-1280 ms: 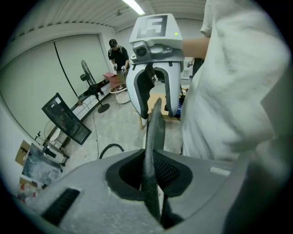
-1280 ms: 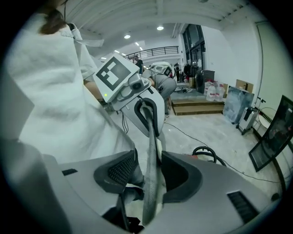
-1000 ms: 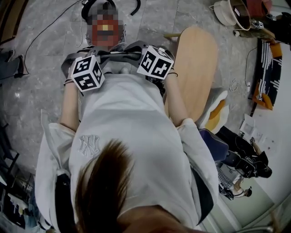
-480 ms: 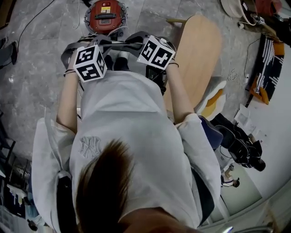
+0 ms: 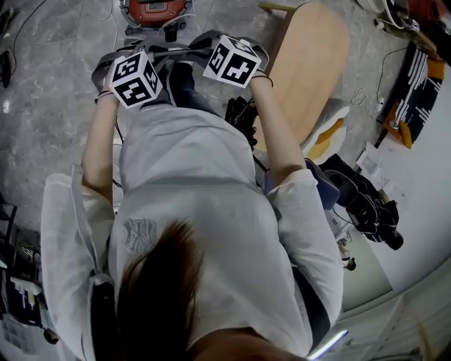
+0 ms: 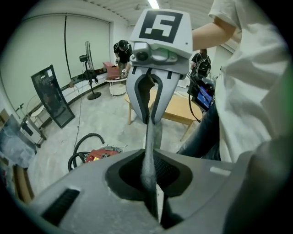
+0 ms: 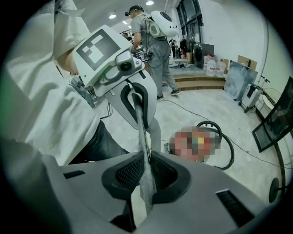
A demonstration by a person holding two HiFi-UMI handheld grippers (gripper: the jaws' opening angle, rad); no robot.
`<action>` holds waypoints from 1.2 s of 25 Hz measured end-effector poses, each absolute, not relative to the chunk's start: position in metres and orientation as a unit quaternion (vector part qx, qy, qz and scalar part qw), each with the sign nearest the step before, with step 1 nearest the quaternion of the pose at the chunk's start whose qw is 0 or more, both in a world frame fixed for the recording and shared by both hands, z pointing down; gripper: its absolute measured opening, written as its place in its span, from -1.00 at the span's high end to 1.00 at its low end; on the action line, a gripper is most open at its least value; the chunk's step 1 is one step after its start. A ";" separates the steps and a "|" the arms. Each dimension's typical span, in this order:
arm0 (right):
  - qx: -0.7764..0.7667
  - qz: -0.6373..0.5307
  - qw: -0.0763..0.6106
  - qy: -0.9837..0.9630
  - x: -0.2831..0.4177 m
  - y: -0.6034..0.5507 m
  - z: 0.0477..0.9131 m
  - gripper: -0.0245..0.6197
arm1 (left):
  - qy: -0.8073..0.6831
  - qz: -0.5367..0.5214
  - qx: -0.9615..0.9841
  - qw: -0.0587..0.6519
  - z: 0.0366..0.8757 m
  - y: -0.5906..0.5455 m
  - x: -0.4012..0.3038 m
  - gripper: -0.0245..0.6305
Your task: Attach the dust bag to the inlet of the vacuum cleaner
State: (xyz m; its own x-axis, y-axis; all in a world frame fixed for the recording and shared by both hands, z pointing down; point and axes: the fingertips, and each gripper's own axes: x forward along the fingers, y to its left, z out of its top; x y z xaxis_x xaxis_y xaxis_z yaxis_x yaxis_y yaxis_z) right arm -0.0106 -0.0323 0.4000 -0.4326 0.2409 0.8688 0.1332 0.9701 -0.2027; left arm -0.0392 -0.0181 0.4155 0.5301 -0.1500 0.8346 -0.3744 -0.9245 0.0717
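Grey marbled floor [image 5: 49, 113], with the red vacuum cleaner [image 5: 156, 10] beyond both jaws and a wooden table [image 5: 310, 77] alongside. The left gripper [image 6: 149, 176] pinched the dust bag [image 6: 153, 135], which stretched across to the right gripper [image 7: 144, 183]; its jaws, just closing, clamped the opposite edge.
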 end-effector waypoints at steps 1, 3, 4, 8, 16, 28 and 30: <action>-0.110 0.057 0.522 -0.844 -0.008 -0.031 0.407 0.79 | -0.153 0.461 0.865 0.126 0.422 -0.017 -0.037 0.81; -0.110 0.062 0.523 -0.843 -0.004 -0.029 0.419 0.79 | -0.158 0.461 0.862 0.138 0.435 -0.014 -0.032 0.81; -0.109 0.063 0.523 -0.843 -0.003 -0.027 0.425 0.79 | -0.160 0.460 0.861 0.144 0.441 -0.013 -0.031 0.81; -0.104 0.049 0.528 -0.841 -0.007 -0.031 0.454 0.80 | -0.174 0.461 0.856 0.156 0.471 -0.016 -0.034 0.80; -0.083 0.064 0.511 -0.853 -0.003 -0.032 0.510 0.80 | -0.189 0.474 0.844 0.163 0.527 -0.018 -0.030 0.80; -0.120 0.061 0.534 -0.835 -0.008 -0.022 0.655 0.80 | -0.209 0.461 0.834 0.219 0.674 -0.003 -0.035 0.80; -0.113 0.052 0.536 -0.835 -0.008 -0.019 0.674 0.80 | -0.215 0.464 0.829 0.226 0.692 0.000 -0.036 0.81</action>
State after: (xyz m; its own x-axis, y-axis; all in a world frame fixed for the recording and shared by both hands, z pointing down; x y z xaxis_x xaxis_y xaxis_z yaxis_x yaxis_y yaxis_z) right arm -0.0081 -0.0191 0.6739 -0.3995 0.2438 0.8837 0.1321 0.9692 -0.2077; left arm -0.0357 -0.0005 0.6923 0.4770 -0.1480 0.8663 -0.5664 -0.8055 0.1743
